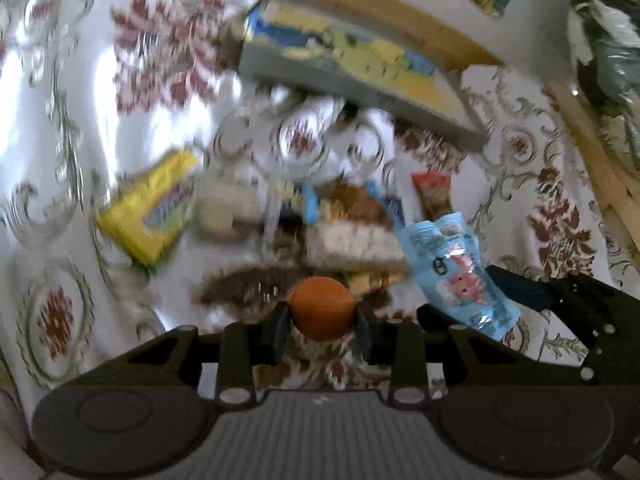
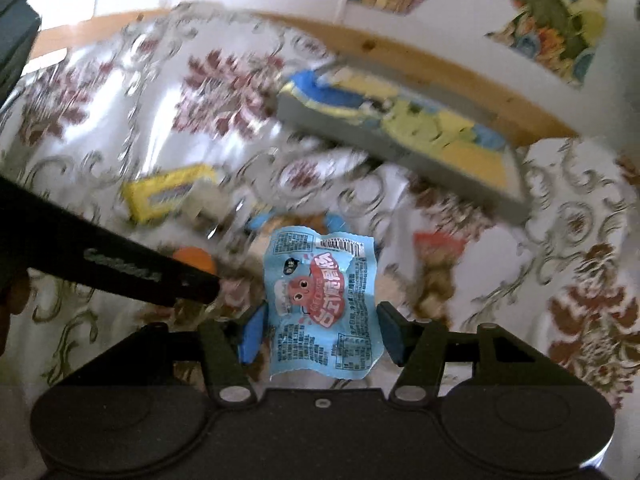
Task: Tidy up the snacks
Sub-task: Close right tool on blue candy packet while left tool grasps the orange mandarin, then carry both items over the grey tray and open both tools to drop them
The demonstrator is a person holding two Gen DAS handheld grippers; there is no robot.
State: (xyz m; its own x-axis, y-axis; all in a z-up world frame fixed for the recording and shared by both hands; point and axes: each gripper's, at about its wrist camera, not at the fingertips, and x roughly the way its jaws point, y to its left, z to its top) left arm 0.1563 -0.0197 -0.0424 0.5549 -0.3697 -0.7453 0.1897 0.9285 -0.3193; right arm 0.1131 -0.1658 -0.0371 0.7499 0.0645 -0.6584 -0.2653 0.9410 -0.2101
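Left wrist: orange ball (image 1: 322, 307) clamped, tablecloth (image 1: 80, 92) beyond.

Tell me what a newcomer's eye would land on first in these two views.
The orange ball pinched in the left gripper stands out low and central. Next, the light blue snack packet between the right gripper's fingers. Behind both, a grey tray of yellow and blue packs sits on the floral tablecloth.
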